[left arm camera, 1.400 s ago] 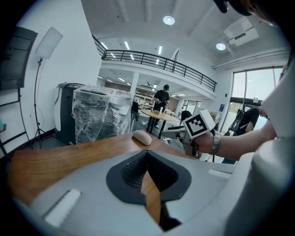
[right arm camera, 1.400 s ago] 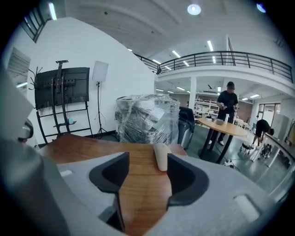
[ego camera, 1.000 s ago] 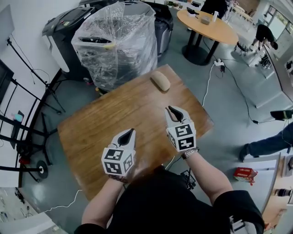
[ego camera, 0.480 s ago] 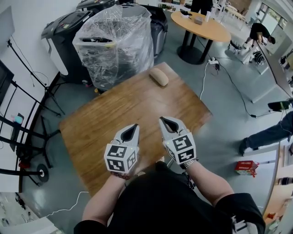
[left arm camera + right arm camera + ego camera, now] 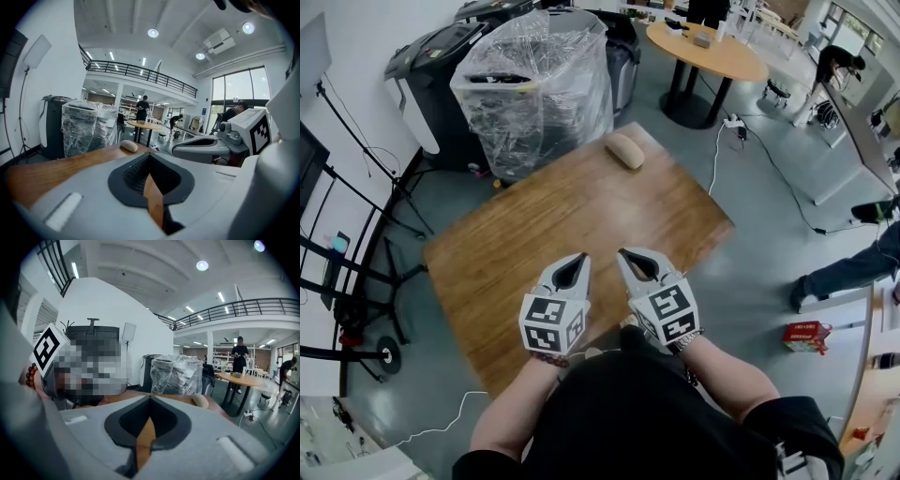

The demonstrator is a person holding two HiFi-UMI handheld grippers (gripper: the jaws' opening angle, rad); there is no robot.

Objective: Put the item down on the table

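Resting on the table (image 5: 516,244): one item (image 5: 625,150) was seen, laid flat near the far edge and well apart from both tongs.
Item's look: a pale beige, smooth, elongated oval with rounded ends and a low, matte body; no markings could be made out.
Item in the left gripper view: the item (image 5: 128,146) was shown small at the far end of the wooden top.
Item in the right gripper view: the item (image 5: 200,401) was partly hidden behind the tongs' own body.
Left tongs (image 5: 572,267): clenched, the jaws brought together with nothing between them, held over the near part of the table.
Right tongs (image 5: 637,264): likewise clenched and empty, held just beside the left tongs.
Beyond the table: a plastic-wrapped bin (image 5: 534,84) was seen on the floor.
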